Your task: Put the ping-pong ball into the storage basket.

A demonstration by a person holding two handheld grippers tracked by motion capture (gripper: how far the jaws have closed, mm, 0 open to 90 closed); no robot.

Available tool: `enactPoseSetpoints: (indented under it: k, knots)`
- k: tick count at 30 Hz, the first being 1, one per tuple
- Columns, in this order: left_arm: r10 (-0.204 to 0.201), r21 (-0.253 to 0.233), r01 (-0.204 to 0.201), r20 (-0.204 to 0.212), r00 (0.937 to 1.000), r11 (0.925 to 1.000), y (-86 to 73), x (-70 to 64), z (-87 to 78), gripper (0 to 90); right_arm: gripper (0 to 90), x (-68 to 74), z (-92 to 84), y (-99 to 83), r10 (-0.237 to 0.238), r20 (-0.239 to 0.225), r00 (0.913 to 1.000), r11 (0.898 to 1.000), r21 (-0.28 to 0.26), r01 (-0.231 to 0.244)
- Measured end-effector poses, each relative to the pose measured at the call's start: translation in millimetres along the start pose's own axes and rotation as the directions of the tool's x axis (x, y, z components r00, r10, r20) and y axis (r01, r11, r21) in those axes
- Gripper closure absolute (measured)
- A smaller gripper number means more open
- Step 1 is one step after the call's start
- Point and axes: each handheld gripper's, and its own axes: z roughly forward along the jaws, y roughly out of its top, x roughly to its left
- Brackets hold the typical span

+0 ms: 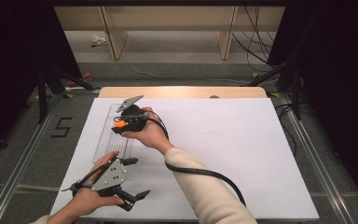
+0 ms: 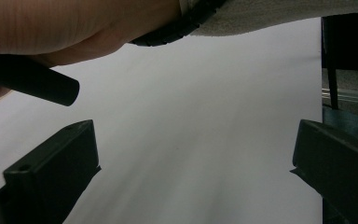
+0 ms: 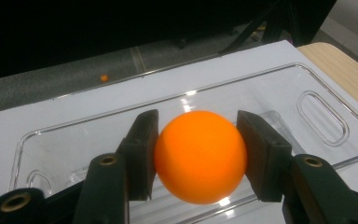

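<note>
An orange ball sits pinched between the two black pads of my right gripper, which is shut on it. The ball hangs just above a clear plastic tray. From above, the right gripper is reached across to the table's left side over the tray, with the orange ball at its tip. My left gripper rests near the front left corner of the white sheet, its jaws spread wide. Nothing lies between the left gripper jaws except bare sheet.
The right forearm in a cream sleeve and its black cable cross the front of the sheet. A small orange thing lies on the dark floor beyond the table. A wooden table edge runs along the back.
</note>
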Motion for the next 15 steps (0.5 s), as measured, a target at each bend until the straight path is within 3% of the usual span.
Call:
enactPoseSetpoints:
  k: [15]
  knots:
    - [0.002, 0.0, -0.002, 0.002, 1.0, 1.0, 0.1, -0.3, 0.1, 0.0, 51.4, -4.0, 8.1, 1.8, -0.002, 0.006, 1.0, 1.0, 0.024, 0.002]
